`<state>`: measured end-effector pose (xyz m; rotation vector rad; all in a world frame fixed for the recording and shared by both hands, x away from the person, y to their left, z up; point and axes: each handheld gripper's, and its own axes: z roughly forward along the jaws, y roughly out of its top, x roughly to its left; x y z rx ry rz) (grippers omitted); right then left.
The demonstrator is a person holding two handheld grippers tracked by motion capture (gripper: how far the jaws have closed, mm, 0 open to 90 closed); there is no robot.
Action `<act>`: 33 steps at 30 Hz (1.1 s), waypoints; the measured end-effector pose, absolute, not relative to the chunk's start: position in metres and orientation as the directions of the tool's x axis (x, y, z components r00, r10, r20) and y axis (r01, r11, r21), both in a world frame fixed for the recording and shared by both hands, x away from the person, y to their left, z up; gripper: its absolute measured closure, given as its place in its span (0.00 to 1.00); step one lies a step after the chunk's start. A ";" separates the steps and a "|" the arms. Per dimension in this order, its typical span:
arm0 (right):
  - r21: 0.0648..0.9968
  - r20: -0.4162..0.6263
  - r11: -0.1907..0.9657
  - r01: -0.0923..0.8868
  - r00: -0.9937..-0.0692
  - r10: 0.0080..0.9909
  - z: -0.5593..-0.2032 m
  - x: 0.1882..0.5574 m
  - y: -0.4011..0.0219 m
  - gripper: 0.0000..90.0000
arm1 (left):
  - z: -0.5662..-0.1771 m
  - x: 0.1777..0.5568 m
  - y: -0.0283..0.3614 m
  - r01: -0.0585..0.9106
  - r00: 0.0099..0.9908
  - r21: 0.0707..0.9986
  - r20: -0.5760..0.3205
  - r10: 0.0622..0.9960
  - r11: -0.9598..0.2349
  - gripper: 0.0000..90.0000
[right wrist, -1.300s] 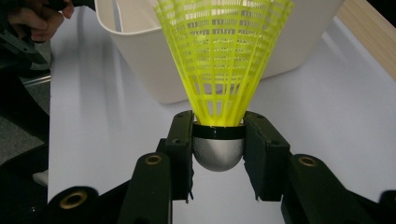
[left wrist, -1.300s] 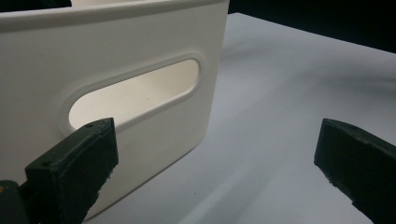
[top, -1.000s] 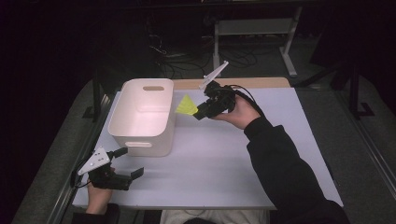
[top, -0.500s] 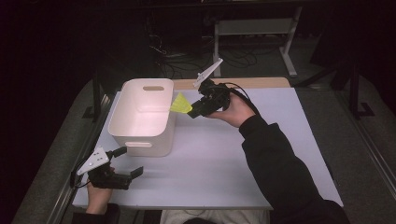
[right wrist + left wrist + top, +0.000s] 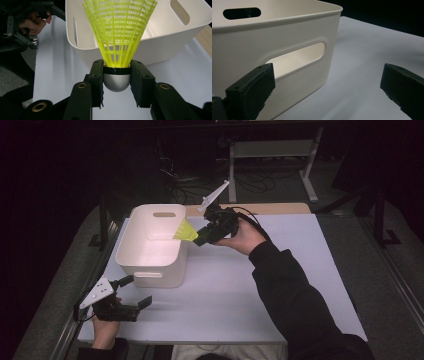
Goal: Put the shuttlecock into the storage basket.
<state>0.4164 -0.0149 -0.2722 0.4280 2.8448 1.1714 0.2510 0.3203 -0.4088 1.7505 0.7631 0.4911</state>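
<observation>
moved: right gripper has carried yellow shuttlecock up over bin rim | left gripper view: left gripper jaws spread, empty | right gripper view: pads clenched on shuttlecock cork, release likely next

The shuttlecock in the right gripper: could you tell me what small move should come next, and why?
Probably carry it a little further over the bin before opening. The right gripper clamps the shuttlecock by its cap, and only its skirt has crossed the rim.
</observation>
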 end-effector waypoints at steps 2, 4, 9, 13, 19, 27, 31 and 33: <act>0.695 0.070 0.680 0.235 -0.963 0.262 -0.271 0.416 -0.013 0.70 | -0.409 0.251 0.320 0.249 0.705 0.951 -0.049 0.707 -0.182 0.00; 0.693 0.068 0.683 0.231 -0.964 0.258 -0.270 0.417 -0.010 0.70 | -0.409 0.251 0.320 0.249 0.705 0.951 -0.050 0.708 -0.181 0.00; 0.692 0.062 0.687 0.221 -0.967 0.249 -0.265 0.417 -0.003 0.70 | -0.409 0.252 0.320 0.251 0.705 0.951 -0.050 0.707 -0.182 0.00; 0.689 0.056 0.694 0.210 -0.970 0.238 -0.260 0.418 0.003 0.70 | -0.409 0.252 0.320 0.252 0.707 0.951 -0.052 0.706 -0.182 0.00; 0.687 0.054 0.699 0.202 -0.972 0.228 -0.256 0.419 0.013 0.70 | -0.409 0.252 0.320 0.253 0.709 0.950 -0.054 0.703 -0.183 0.00; 0.682 0.058 0.704 0.197 -0.975 0.216 -0.257 0.423 0.024 0.70 | -0.409 0.252 0.320 0.255 0.711 0.949 -0.054 0.701 -0.186 0.00; 0.679 0.060 0.707 0.198 -0.975 0.214 -0.257 0.425 0.028 0.70 | -0.409 0.252 0.319 0.258 0.712 0.948 -0.055 0.700 -0.188 0.00; 0.679 0.059 0.708 0.194 -0.976 0.211 -0.257 0.426 0.030 0.70 | -0.409 0.252 0.319 0.257 0.713 0.948 -0.054 0.699 -0.189 0.00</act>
